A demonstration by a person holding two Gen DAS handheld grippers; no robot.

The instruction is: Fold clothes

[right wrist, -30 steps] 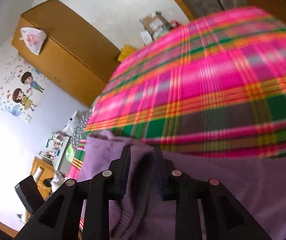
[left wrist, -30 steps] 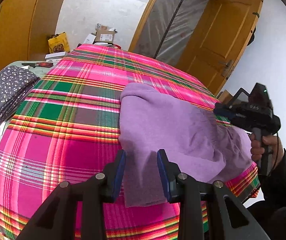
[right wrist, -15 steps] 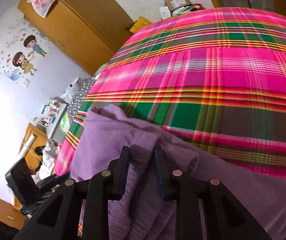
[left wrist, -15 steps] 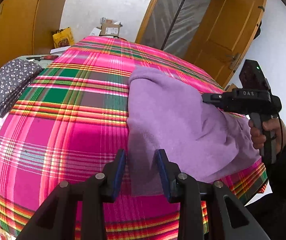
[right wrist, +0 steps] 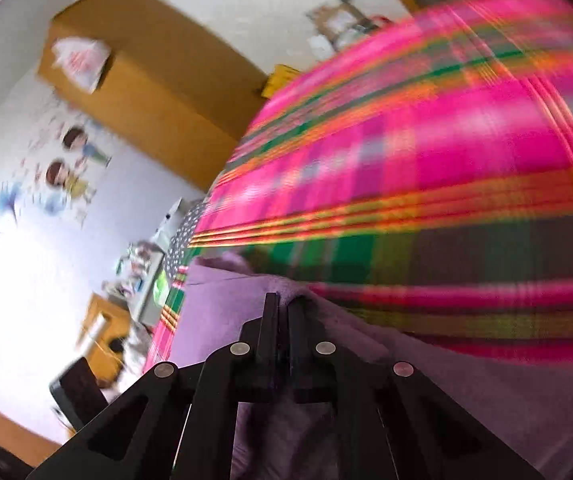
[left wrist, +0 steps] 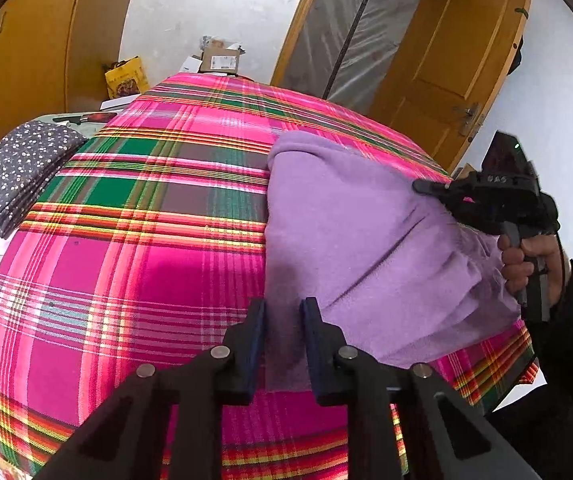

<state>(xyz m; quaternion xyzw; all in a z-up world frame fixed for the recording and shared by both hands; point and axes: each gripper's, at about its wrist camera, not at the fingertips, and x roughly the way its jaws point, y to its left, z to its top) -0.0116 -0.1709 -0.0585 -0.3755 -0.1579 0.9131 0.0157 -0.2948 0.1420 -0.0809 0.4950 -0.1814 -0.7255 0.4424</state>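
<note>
Item: soft lilac fleece garment (left wrist: 350, 232), lying on the right half of a pink, green and orange plaid cloth (left wrist: 134, 264) that covers the work surface.
Condition: partly folded; its left edge runs straight from far to near, while the right side is bunched and lifted in creases. Judged about midway: one lengthwise fold seems made, and the raised side remains to be laid over and flattened.

Right gripper (right wrist: 282, 312): jaws pressed nearly together, pinching a ridge of the lilac garment at its right side; this view is motion-blurred.
Left gripper (left wrist: 282, 320): jaws spread, held over the garment's near left corner; contact with the fabric cannot be told.

Already done: a folded dark floral-print fabric stack (left wrist: 14, 172) lies off the far left of the plaid.

Edges and room: wide bare plaid to the left and far side gives space for folding. The cloth's near right corner is close beside the garment, which could slip over it.
</note>
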